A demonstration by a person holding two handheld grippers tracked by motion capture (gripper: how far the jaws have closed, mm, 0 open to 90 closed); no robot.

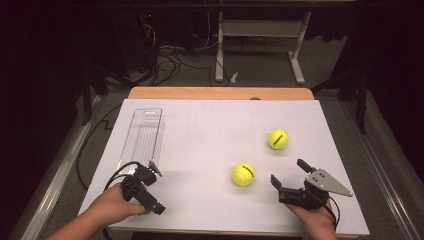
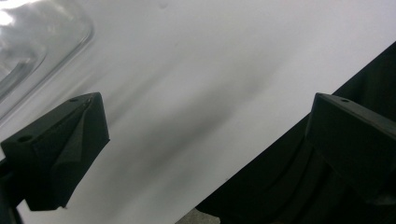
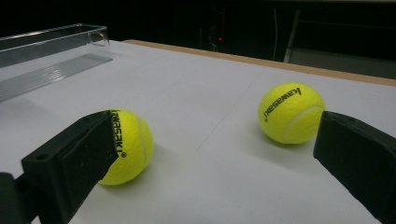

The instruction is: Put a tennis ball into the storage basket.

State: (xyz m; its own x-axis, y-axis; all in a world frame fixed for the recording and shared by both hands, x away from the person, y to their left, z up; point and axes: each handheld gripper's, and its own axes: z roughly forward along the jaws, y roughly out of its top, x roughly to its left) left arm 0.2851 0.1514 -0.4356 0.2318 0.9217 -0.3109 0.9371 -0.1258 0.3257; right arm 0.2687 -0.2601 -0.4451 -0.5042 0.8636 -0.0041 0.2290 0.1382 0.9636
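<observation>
Both hands sit at the near edge of the table (image 1: 150, 93), one gripper each. Left hand (image 1: 112, 204) wraps its gripper from below-left, forearm coming in at a slant from the bottom-left corner. Left gripper (image 1: 159, 190) lies low over the white sheet (image 1: 210, 125), jaws spread wide, nothing between them; its gripper view has one jaw over white surface and the other out past the sheet's edge over dark floor. Black cable loops back from it toward the wrist.

Clear plastic tray (image 1: 144, 134) stretches lengthwise straight ahead of the left gripper, near end just beyond its jaws, empty as far as I can tell.

Right hand (image 1: 315, 219) comes up from the bottom edge, wrist roughly straight, holding the right gripper (image 1: 288, 173) angled forward and a bit to its left. Grey three-cornered plate (image 1: 327, 182) on top. Jaws spread wide, gripping nothing.

Near tennis ball (image 1: 243, 175) rests on the sheet just ahead and left of the right gripper's left jaw; in the right gripper view that jaw overlaps it, but from above there's a gap, not touching. Far tennis ball (image 1: 278, 139) sits farther ahead, toward the right jaw's side in the gripper view, well apart from the jaws. Balls are near each other, not touching. Both read "Kawasaki".
</observation>
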